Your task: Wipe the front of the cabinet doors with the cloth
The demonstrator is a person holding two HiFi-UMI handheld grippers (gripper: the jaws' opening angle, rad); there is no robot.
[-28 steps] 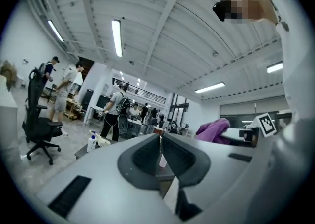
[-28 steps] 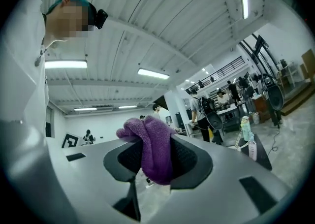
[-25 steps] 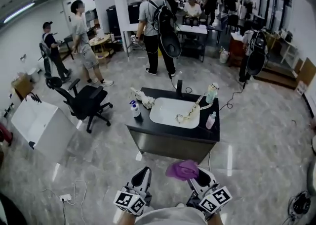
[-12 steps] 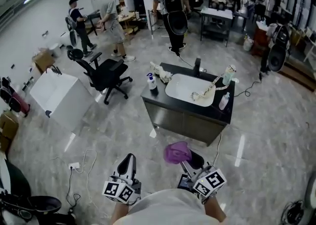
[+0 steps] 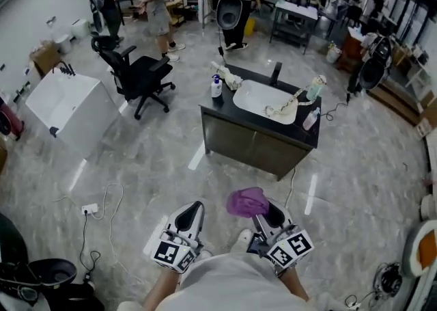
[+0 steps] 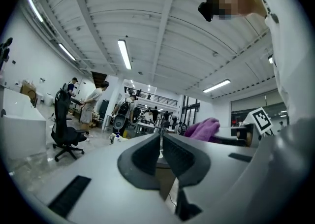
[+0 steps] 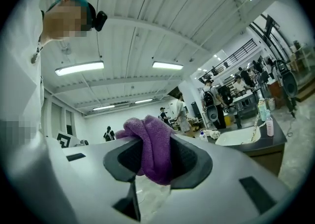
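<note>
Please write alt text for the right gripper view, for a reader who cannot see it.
The right gripper is shut on a bunched purple cloth. Beyond it, to the right, stands a dark cabinet with a white sink; people stand farther back.

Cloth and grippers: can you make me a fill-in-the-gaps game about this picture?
The cloth in the right gripper is ____ in colour.
The left gripper has its fingers shut, and they hold ____.
The cabinet has a black top with a white ____ set in it.
Missing words: purple; nothing; sink.
</note>
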